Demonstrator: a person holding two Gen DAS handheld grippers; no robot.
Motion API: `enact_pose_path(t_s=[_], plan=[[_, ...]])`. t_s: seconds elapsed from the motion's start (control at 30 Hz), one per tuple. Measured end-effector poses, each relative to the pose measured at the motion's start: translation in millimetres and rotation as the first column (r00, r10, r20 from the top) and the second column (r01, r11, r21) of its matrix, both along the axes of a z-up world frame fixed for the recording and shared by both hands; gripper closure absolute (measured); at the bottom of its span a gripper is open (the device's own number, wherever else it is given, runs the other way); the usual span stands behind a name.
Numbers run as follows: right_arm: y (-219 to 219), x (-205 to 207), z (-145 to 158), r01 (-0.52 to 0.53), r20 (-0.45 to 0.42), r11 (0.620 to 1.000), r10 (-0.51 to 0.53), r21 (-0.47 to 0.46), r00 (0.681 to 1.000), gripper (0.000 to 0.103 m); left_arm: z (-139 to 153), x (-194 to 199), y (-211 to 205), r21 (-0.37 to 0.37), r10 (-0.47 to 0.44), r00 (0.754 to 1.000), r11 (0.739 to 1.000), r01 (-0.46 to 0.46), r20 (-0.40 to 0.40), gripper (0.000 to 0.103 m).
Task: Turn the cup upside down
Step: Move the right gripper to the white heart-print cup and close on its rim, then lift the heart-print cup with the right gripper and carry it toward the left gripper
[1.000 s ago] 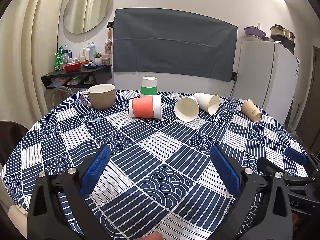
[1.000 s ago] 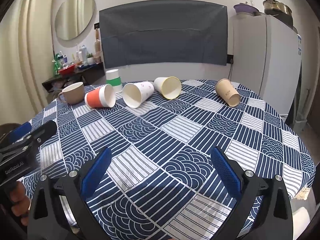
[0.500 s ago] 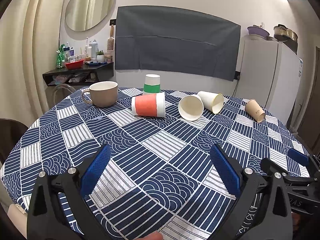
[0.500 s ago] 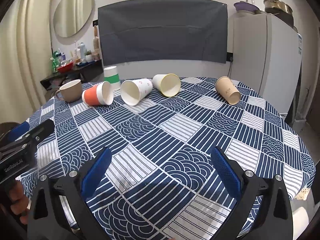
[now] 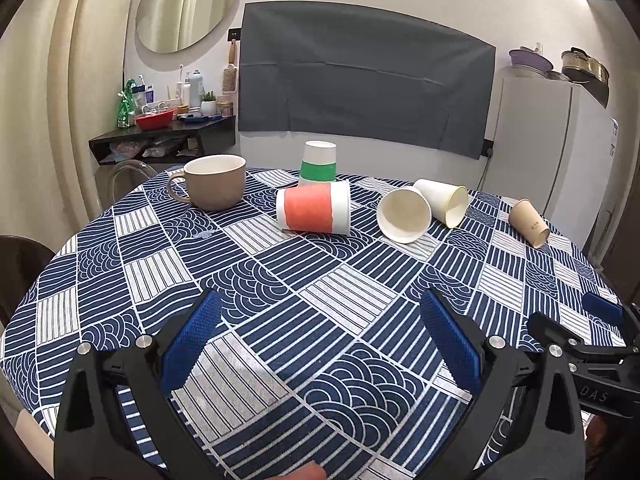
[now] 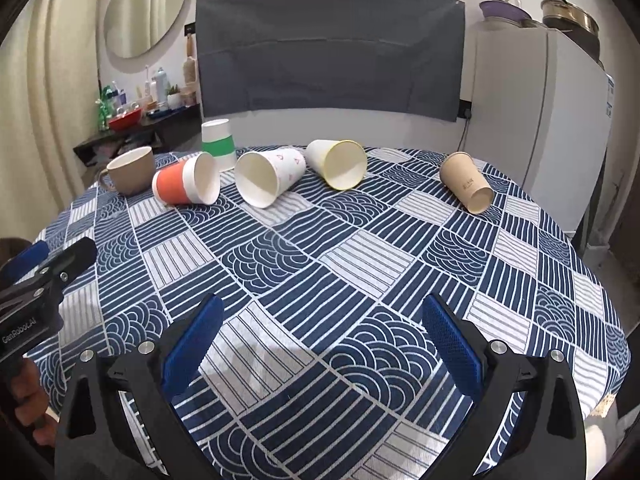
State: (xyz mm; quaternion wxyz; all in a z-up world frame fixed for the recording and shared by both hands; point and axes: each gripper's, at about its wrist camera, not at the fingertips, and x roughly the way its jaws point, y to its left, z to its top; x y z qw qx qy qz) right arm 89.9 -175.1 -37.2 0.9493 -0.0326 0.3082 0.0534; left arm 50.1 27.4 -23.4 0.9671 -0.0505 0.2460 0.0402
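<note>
Left tool (image 5: 320, 336), right tool (image 6: 320, 338): both wide, empty. Orange-banded white paper cup (image 5: 314, 213): sideways on patterned surface (image 5: 280, 292).

Left tongs (image 5: 320, 334) gape above tablecloth (image 5: 280, 292); orange cup (image 5: 314, 213) lies sideways.

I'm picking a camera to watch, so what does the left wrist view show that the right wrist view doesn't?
Only left wrist: the orange-banded cup side-on and the right gripper at the edge. Only right wrist: that cup's open mouth, pink marks on the white cup, and the left gripper at the edge. Both: the mug, green-banded cup upside down, four cups lying sideways.
</note>
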Motion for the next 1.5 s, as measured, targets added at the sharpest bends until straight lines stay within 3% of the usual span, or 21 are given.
enact_pose_path(t_s=[0.2, 0.43, 0.6, 0.9, 0.97, 1.03, 1.13, 1.17, 1.27, 1.33, 1.5], plan=[[15, 40, 5, -0.043, -0.064, 0.998, 0.040, -0.036, 0.997, 0.008, -8, 10, 11, -0.004, 0.019, 1.000, 1.000, -0.019, -0.018, 0.006], [42, 94, 16, -0.110, -0.072, 0.984, 0.100, -0.140, 0.992, 0.008, -12, 21, 17, 0.008, 0.014, 1.000, 1.000, -0.014, -0.021, 0.006], [61, 133, 10, -0.080, -0.077, 0.960, 0.062, -0.267, 0.995, 0.009, -15, 29, 20, 0.004, 0.003, 1.000, 1.000, -0.003, -0.027, 0.006], [90, 189, -12, -0.120, -0.126, 0.930, 0.080, -0.348, 0.989, 0.012, -21, 38, 20, -0.026, -0.067, 0.995, 0.997, 0.066, -0.072, 0.006], [91, 199, -15, -0.125, -0.138, 0.928, 0.081, -0.351, 0.987, 0.033, -21, 38, 19, -0.023, -0.074, 0.995, 0.997, 0.073, -0.071, 0.006], [93, 205, -18, -0.127, -0.137, 0.922, 0.081, -0.366, 0.987, 0.036, -21, 39, 18, -0.020, -0.081, 0.994, 0.997, 0.079, -0.073, 0.006], [97, 208, -22, -0.115, -0.109, 0.907, 0.077, -0.405, 0.991, 0.050, -21, 38, 17, -0.017, -0.081, 0.994, 0.997, 0.080, -0.072, 0.006], [97, 210, -23, -0.120, -0.110, 0.908, 0.082, -0.401, 0.991, 0.062, -22, 39, 17, -0.017, -0.081, 0.994, 0.997, 0.080, -0.073, 0.006], [93, 214, -28, -0.142, -0.133, 0.919, 0.100, -0.367, 0.986, 0.086, -22, 39, 18, -0.022, -0.082, 0.994, 0.996, 0.081, -0.076, 0.006], [93, 213, -31, -0.148, -0.124, 0.914, 0.108, -0.378, 0.986, 0.093, -22, 40, 18, -0.033, -0.095, 0.992, 0.995, 0.093, -0.081, 0.006], [92, 202, -30, -0.160, -0.105, 0.913, 0.129, -0.376, 0.986, 0.096, -23, 42, 22, -0.052, -0.097, 0.992, 0.994, 0.093, -0.086, 0.006]])
